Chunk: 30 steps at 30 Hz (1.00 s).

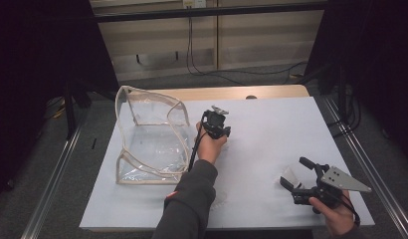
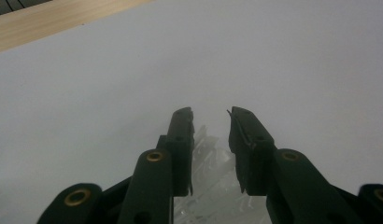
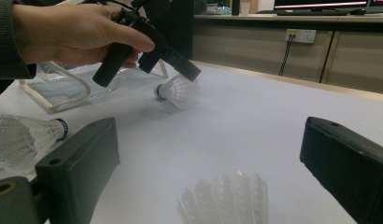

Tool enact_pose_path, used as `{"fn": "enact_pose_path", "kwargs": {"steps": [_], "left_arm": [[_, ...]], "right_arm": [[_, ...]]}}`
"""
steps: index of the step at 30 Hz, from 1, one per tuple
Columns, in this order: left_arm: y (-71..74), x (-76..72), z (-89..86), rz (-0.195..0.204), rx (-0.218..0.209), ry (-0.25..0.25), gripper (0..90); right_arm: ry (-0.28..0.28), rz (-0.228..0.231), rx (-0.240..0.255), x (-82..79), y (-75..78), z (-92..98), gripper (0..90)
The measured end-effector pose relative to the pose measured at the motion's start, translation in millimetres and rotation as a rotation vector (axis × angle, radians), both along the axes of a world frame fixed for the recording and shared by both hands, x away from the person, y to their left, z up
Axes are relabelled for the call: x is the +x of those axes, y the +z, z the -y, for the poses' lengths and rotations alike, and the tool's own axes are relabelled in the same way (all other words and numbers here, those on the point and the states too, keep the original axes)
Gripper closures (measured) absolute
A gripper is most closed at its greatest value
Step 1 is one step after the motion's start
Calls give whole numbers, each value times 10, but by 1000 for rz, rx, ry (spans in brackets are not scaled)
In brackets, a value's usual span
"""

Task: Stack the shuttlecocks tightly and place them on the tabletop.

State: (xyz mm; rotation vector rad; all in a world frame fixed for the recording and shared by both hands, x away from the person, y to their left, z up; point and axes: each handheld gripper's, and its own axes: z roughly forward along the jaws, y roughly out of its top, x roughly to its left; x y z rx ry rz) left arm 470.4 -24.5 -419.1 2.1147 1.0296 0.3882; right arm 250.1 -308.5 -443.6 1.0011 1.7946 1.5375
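Where the high view hides it, shuttlecock shows.

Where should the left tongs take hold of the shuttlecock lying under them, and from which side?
Grip the shuttlecock across its white feather skirt, coming from above, probably. It lies on its side on the white table, so the skirt gives the left tongs the widest hold.

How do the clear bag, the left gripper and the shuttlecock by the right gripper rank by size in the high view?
Largest to smallest as they look:
1. clear bag, by far the largest.
2. left gripper.
3. shuttlecock, slightly smaller than that gripper, though it is partly hidden behind the right gripper, so this pair is unsure.
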Motion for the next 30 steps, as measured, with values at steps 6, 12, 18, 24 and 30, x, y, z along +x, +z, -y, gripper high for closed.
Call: {"fn": "enact_pose_path", "kwargs": {"steps": [6,12,18,24,30], "left_arm": [[11,-1,-7,0,-9,10,667],[17,2,-16,1,-6,16,658],[28,1,-23,12,-12,24,654],[34,3,-33,6,-19,30,649],[42,0,-35,10,-18,31,649]], "right_arm": [[-1,2,0,0,0,-2,40],[0,2,0,-1,1,-3,40],[-1,-2,-1,-1,0,-1,41],[-1,-3,-2,-1,-1,-2,41],[-1,-1,0,-1,0,-1,41]]}}
